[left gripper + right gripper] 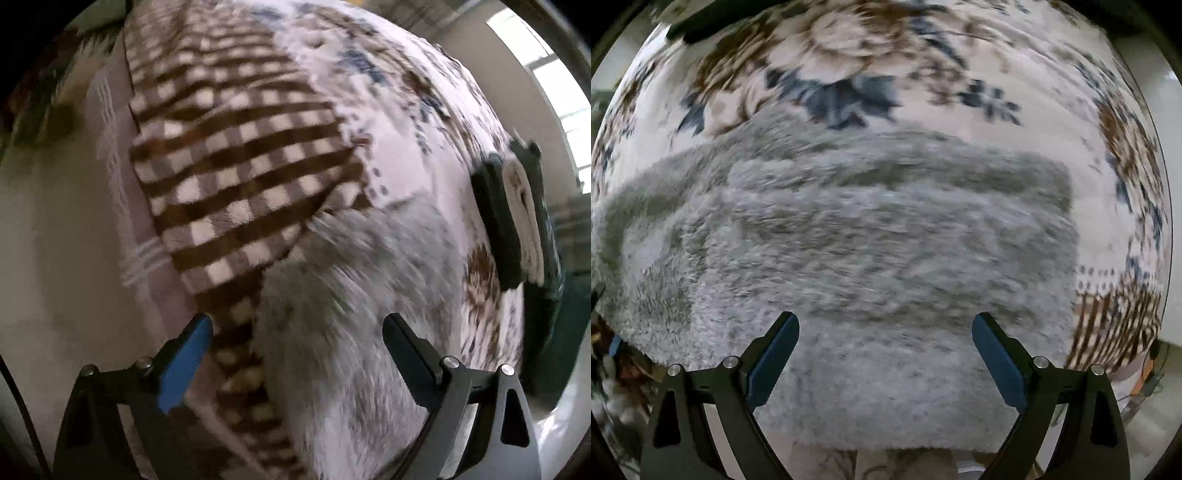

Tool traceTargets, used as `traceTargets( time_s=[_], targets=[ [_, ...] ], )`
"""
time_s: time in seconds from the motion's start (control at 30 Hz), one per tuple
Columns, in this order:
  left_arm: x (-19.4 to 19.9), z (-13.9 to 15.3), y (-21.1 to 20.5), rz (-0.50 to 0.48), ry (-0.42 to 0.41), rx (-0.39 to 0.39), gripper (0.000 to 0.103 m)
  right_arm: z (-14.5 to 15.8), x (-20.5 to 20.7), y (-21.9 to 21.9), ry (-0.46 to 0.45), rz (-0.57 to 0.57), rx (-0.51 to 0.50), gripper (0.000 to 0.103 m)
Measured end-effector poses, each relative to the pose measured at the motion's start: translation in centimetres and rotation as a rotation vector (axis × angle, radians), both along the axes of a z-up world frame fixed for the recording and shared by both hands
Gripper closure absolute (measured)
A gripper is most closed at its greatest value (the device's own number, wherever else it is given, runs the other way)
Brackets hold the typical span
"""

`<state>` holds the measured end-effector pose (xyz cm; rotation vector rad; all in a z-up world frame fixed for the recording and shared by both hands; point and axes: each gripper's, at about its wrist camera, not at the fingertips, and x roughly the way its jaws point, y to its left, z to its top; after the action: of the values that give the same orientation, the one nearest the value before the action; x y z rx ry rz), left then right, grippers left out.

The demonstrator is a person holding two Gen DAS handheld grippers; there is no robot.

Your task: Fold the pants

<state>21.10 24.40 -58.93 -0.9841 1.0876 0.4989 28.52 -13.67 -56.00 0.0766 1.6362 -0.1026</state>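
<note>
The grey fuzzy pants (879, 258) lie folded into a broad block on a floral bedspread (849, 44). My right gripper (885, 321) is open and empty, hovering over the near part of the pants. In the left wrist view the same pants (351, 295) lie under my left gripper (297, 323), which is open and empty, at the pants' edge next to a brown checked blanket (240, 166). Both views are blurred by motion.
The brown checked blanket also shows at the right edge of the right wrist view (1115, 317). A dark and cream folded item (517, 214) lies at the bed's far side. A window (554, 92) is beyond it.
</note>
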Motion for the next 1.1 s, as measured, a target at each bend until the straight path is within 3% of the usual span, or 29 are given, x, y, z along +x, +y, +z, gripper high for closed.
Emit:
traceTargets(
  time_s=[0.03,0.1,0.13,0.23,0.5,0.67,0.83,1.1],
  targets=[
    [0.3,-0.6,0.2,0.001,-0.01,-0.012,0.011,-0.4,0.2,0.7,0.009,0.011,-0.005,0.006],
    [1.0,-2.3,0.6,0.013,-0.054,-0.056,0.038,-1.1,0.6,1.8,0.022,0.027,-0.013,0.006],
    [1.3,-2.8,0.7,0.017,-0.087,-0.1,0.064,-1.4,0.7,2.3,0.032,0.033,-0.017,0.006],
    [1.3,-1.8,0.7,-0.007,-0.137,-0.078,0.077,-2.2,0.9,3.2,0.054,0.021,-0.009,0.006],
    [1.1,4.8,-2.4,-0.106,-0.192,0.076,0.081,-2.3,1.4,3.2,0.031,0.034,-0.089,0.006],
    [1.6,8.7,-5.2,-0.181,-0.176,0.209,0.083,-1.2,1.3,2.6,-0.024,0.081,-0.139,0.006],
    [1.7,10.9,-8.7,-0.245,-0.185,0.262,0.083,-0.2,0.4,0.6,-0.059,0.074,-0.124,0.006],
    [2.7,15.5,-16.5,-0.419,-0.277,0.343,0.084,0.6,-0.6,-5.7,-0.077,0.021,-0.121,0.006]
  ],
)
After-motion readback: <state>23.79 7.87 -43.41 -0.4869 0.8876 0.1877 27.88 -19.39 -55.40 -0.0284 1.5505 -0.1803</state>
